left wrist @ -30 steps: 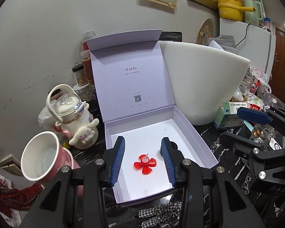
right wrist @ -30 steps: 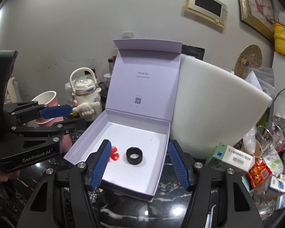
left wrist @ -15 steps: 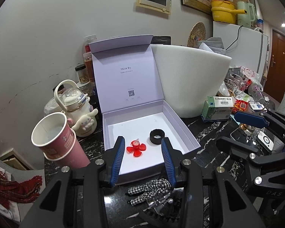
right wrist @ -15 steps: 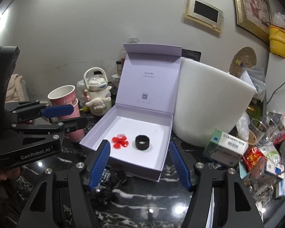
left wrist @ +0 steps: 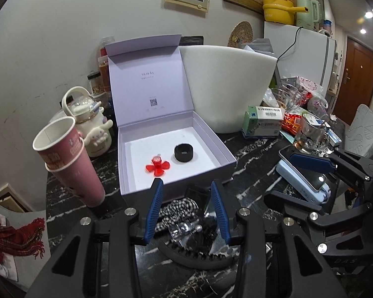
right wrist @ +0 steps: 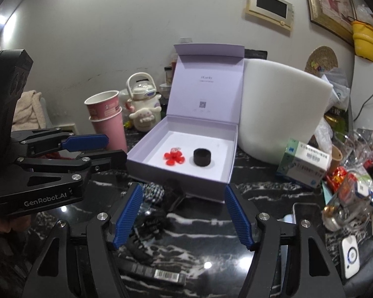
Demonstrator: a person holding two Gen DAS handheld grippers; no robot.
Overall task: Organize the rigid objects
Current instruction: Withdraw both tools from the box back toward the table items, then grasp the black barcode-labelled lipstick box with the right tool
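- Both grippers have pulled back from the box [left wrist: 221, 149] since a second ago; the left gripper [left wrist: 187, 213], then over the box floor around the red flower [left wrist: 158, 166], now hangs over the dark tabletop [right wrist: 211, 226] in front of the box.
- Left gripper's fingers are apart, holding nothing; below them lie a checked cloth [left wrist: 179, 211] and a clear plastic piece, with a black comb [left wrist: 199, 255] nearer the camera.
- Right gripper [right wrist: 184, 213] has its fingers wide apart and empty, just in front of the box's near wall.
- Red flower and black ring [left wrist: 184, 152] lie side by side on the white box floor, close but not touching, flower to the left.
- Box lid stands upright, open.
- Pink cups [left wrist: 69, 159], stacked, stand left of the box; a white foam block [left wrist: 226, 87] sits right behind it.
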